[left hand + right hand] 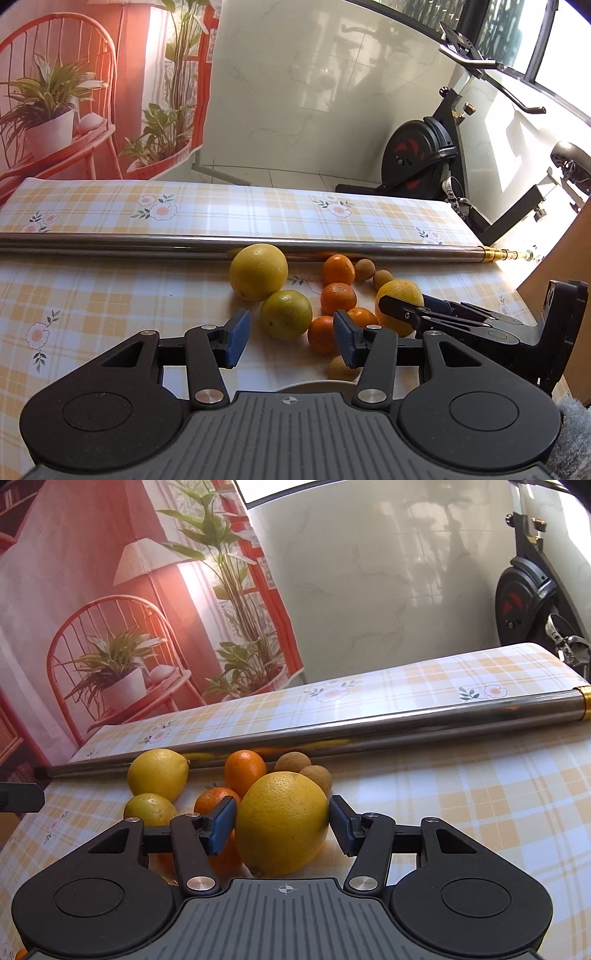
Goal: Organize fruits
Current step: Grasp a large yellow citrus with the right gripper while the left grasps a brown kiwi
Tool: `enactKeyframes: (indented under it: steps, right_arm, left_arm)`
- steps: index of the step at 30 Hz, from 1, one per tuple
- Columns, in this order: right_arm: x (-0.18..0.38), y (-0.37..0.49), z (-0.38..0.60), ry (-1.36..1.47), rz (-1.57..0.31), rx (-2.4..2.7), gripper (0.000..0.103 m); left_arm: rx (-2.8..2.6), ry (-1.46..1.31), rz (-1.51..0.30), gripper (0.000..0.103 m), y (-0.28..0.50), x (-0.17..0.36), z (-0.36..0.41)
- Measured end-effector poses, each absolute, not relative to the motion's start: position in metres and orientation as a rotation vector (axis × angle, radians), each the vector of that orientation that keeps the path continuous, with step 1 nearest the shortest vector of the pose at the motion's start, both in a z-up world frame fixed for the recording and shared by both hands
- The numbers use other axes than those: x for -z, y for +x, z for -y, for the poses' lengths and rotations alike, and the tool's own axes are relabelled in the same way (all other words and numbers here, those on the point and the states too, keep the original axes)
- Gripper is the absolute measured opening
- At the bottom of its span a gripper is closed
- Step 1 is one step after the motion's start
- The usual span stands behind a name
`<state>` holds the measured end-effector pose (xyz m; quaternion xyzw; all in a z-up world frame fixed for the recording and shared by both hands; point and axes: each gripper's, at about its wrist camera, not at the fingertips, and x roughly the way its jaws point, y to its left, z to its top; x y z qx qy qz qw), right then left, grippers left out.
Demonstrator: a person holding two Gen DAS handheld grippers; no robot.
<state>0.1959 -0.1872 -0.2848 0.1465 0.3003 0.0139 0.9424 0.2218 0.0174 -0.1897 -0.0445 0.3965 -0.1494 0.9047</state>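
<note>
Fruits lie in a cluster on the checked tablecloth. In the left wrist view my left gripper is open and empty, just short of a greenish lemon and several small oranges, with a big lemon and brown longans behind. My right gripper has its jaws around a large yellow lemon; the pads stand at its sides, and I cannot tell if they press it. It also shows from the left wrist view.
A long steel pole lies across the table behind the fruit, also in the right wrist view. A white plate rim shows under my left gripper. An exercise bike stands beyond the table's far right edge.
</note>
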Motion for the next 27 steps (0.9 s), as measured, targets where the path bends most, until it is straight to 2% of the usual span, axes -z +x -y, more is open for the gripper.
enactKeyframes:
  steps: [14,19,26,27]
  right_arm:
    - [0.284,0.152,0.196,0.289,-0.540,0.040,0.050]
    - [0.285,0.150,0.193,0.278,-0.531,0.051,0.050]
    - [0.286,0.149,0.187,0.252,-0.530,0.037,0.050]
    - [0.286,0.150,0.187,0.252,-0.530,0.037,0.050]
  left_arm:
    - [0.407,-0.139,-1.019,0.051,0.247,0.230,0.018]
    - [0.388,-0.190,-1.092,0.047,0.259,0.245,0.021]
    - [0.389,-0.195,-1.115,0.046,0.264,0.253,0.027]
    - [0.393,-0.191,-1.116,0.044,0.265,0.253,0.028]
